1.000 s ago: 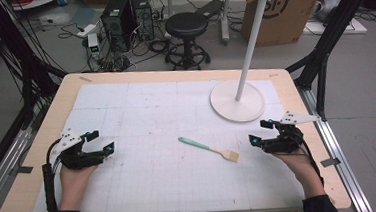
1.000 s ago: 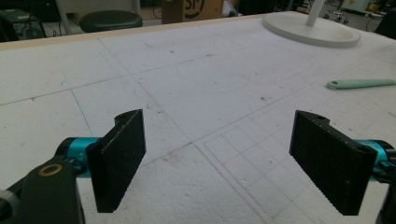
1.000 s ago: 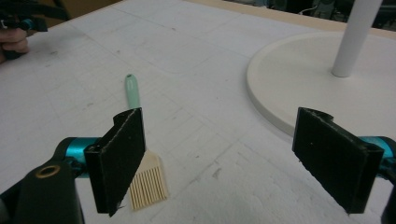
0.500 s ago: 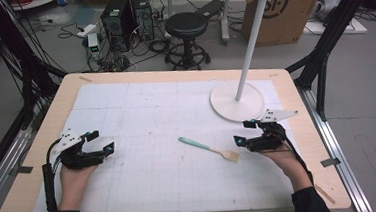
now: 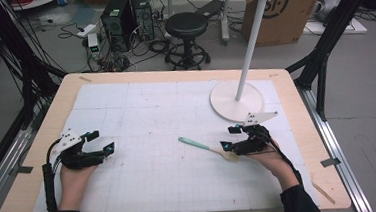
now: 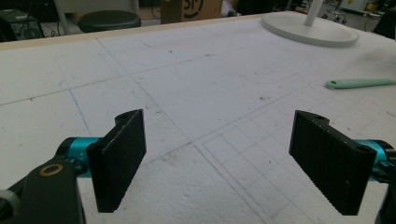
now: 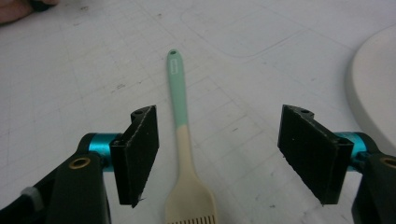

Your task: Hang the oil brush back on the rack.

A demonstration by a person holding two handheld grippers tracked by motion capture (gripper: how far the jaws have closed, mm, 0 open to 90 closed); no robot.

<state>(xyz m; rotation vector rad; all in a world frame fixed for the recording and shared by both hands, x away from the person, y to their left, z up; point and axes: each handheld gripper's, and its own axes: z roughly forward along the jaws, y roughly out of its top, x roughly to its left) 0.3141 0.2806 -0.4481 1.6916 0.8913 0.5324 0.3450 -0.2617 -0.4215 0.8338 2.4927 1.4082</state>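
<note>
A brush (image 5: 204, 146) with a mint-green handle and a cream head lies flat on the white mat, right of centre. My right gripper (image 5: 228, 138) sits at its head end. In the right gripper view the cream neck of the brush (image 7: 180, 93) runs between the two black jaws of that gripper (image 7: 219, 154). The jaws have just been closing but still stand apart from the brush on both sides. My left gripper (image 5: 102, 141) rests at the mat's left, open and with nothing in it (image 6: 224, 163). From there the brush's handle (image 6: 359, 83) shows far off at the right.
A white stand with a round base (image 5: 237, 101) and a tall pole rises at the back right of the mat, close behind the right hand. Its base also shows beside the right jaw (image 7: 373, 93). The wooden table edge (image 5: 324, 141) borders the mat.
The right hand has moved left across the mat, from the right edge to the brush's head, which now lies between its jaws. The left hand has kept still.
</note>
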